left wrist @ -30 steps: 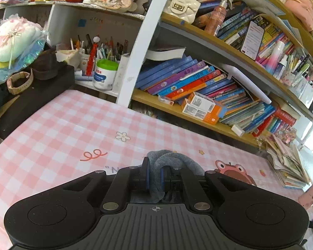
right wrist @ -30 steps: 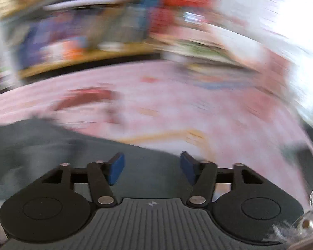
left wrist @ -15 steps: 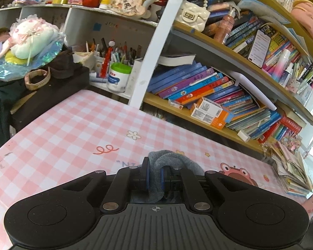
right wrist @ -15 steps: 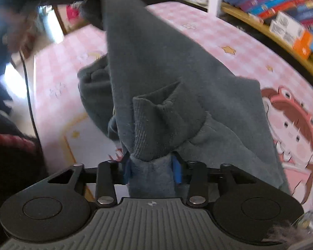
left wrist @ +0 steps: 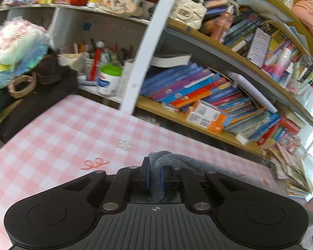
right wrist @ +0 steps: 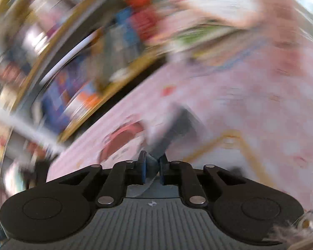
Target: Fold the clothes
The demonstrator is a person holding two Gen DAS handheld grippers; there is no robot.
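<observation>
A grey knitted garment is pinched by its edge between the blue pads of my left gripper, which is shut on it above the pink checked table; the cloth trails off to the right behind the gripper. The right wrist view is badly blurred by motion. There my right gripper has its jaws closing tight on a thin fold of the same grey garment, which stretches away from the pads over the table. Most of the garment is hidden in both views.
Crowded bookshelves run along the table's far edge, with a white upright post. A dark box with clutter borders the left side. A stack of magazines lies at the far right.
My right gripper went from open over the cloth to closed on a fold of the grey garment, then swung and rolled away fast. The left gripper kept its grip and barely shifted.
</observation>
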